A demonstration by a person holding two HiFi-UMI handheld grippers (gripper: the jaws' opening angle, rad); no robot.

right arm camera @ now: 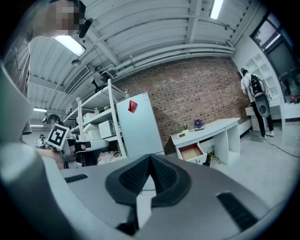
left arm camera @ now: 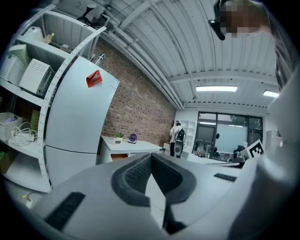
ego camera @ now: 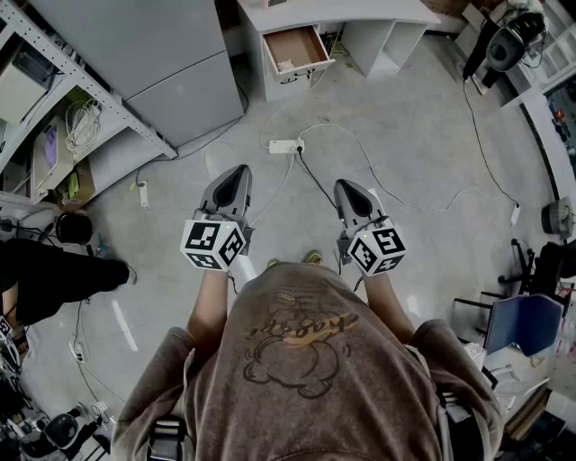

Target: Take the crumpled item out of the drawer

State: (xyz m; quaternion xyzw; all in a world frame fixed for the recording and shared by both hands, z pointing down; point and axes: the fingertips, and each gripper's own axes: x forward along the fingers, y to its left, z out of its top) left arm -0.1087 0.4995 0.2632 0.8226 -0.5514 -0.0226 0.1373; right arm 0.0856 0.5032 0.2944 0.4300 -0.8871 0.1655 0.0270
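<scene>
A white desk [ego camera: 337, 13] stands far ahead with its wooden drawer [ego camera: 297, 47] pulled open. A small white crumpled item [ego camera: 285, 65] lies at the drawer's front left corner. My left gripper [ego camera: 232, 178] and right gripper [ego camera: 351, 191] are held side by side over the concrete floor, well short of the desk. Both are shut with nothing between the pads. In the right gripper view the open drawer [right arm camera: 191, 151] shows beyond the shut gripper [right arm camera: 150, 160]. In the left gripper view the shut gripper [left arm camera: 151, 159] hides most of the desk [left arm camera: 126, 145].
A tall white fridge [ego camera: 153, 63] and a metal shelving rack [ego camera: 54, 126] stand at the left. A power strip [ego camera: 286, 146] with trailing cables lies on the floor between me and the desk. A blue chair [ego camera: 526, 324] is at the right, and someone's dark leg [ego camera: 63, 275] at the left.
</scene>
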